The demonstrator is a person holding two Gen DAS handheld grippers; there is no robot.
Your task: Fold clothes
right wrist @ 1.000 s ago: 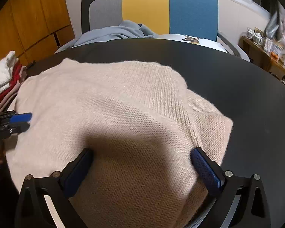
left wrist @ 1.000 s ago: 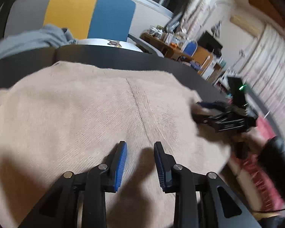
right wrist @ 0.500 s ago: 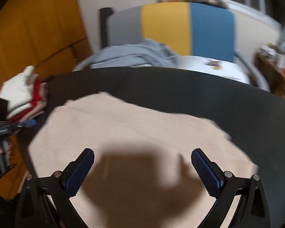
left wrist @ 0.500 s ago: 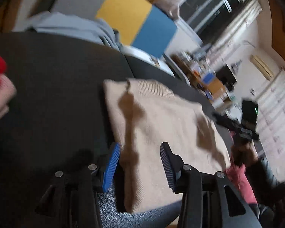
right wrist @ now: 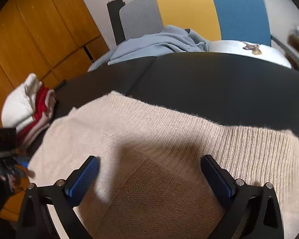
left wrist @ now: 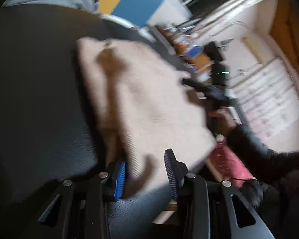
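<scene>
Beige knitted sweater point(right wrist: 169, 139) fills the frame's centre, spread flat for folding; left gripper point(left wrist: 145, 171), jaws just narrowing, straddles its hem unclamped; right gripper point(right wrist: 149, 177) gapes empty above.

A dark table point(right wrist: 209, 79) fills the middle. Behind it stands a chair point(right wrist: 209, 10) with grey, yellow and blue panels on its back. Orange wooden cabinets point(right wrist: 29, 29) line the left wall. In the left wrist view, blurred shelves of clutter point(left wrist: 195, 53) and pale curtains point(left wrist: 269, 91) show beyond the table.
</scene>
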